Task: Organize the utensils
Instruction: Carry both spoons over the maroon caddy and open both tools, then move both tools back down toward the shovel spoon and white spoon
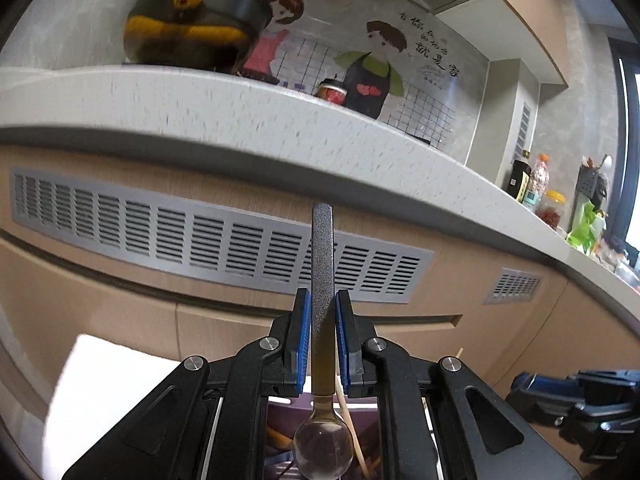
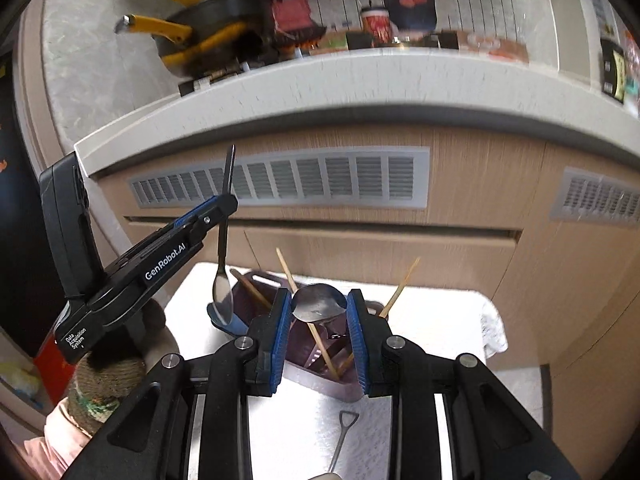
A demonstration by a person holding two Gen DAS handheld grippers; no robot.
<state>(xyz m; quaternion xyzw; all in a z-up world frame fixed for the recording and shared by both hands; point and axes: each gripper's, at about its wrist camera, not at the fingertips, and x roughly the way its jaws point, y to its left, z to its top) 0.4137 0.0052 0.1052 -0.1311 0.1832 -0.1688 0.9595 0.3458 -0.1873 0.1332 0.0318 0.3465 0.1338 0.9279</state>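
Observation:
My left gripper (image 1: pixel 323 312) is shut on the dark handle of a metal spoon (image 1: pixel 322 264), bowl end hanging down; it also shows in the right wrist view (image 2: pixel 223 216), held above the purple utensil holder (image 2: pixel 320 354). The holder sits on a white-covered table and holds several wooden chopsticks (image 2: pixel 289 276). My right gripper (image 2: pixel 319 308) is shut on the bowl of a second metal spoon (image 2: pixel 318 306), just above the holder. Another utensil with a loop handle (image 2: pixel 345 436) lies on the cloth near the camera.
A grey countertop (image 1: pixel 248 120) runs above wooden cabinet fronts with metal vent grilles (image 1: pixel 224 240). A black pan with yellow handles (image 2: pixel 216 32) sits on the stove. Bottles and jars (image 1: pixel 536 188) stand at the counter's right end. The white table cloth (image 2: pixel 440 320) surrounds the holder.

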